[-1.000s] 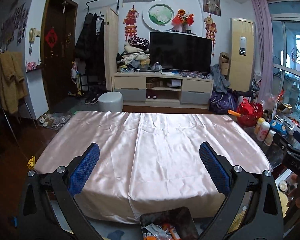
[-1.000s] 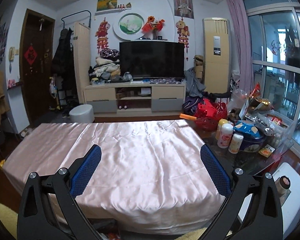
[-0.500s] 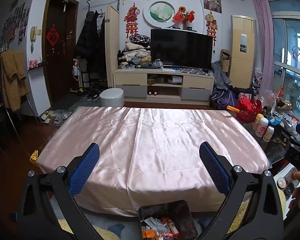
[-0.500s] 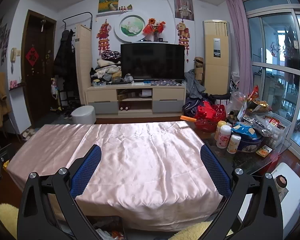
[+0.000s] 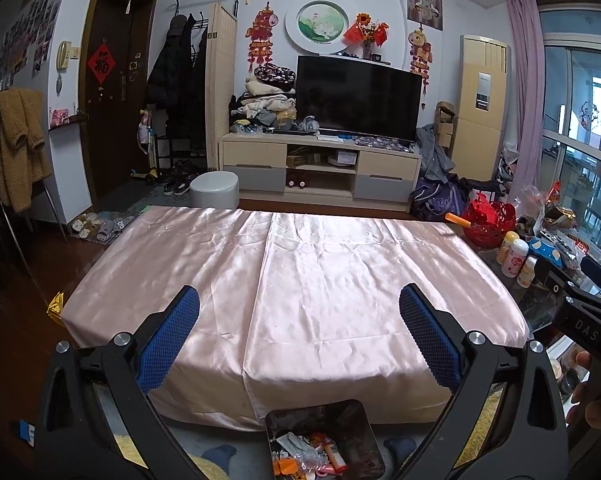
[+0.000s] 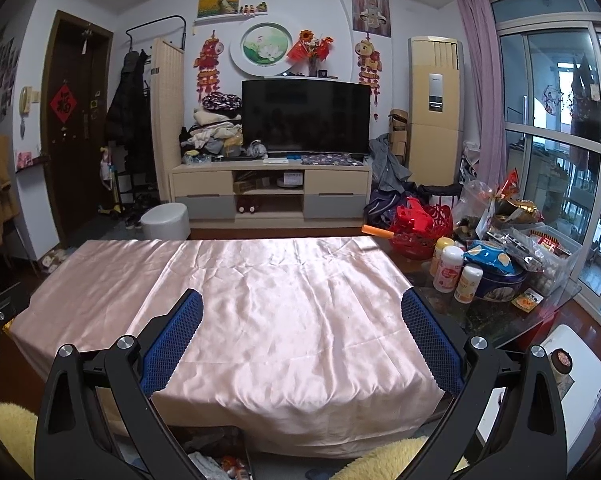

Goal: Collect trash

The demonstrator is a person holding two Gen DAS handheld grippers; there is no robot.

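Hovering above the pink-draped table [image 5: 320, 280], left gripper [image 5: 299, 336] and right gripper [image 6: 302, 338] both spread apart and holding nothing, trash-filled bin [image 5: 324, 440] on the floor below

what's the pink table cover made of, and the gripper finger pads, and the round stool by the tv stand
Pink table cover: looks like satin or a similar glossy woven fabric; it shines in patches and shows fine creases and a centre fold.
Finger pads: blue, probably rubber or textured plastic, with a fine diamond grid; matte.
Round stool: seemingly grey faux leather, smooth with a soft sheen.
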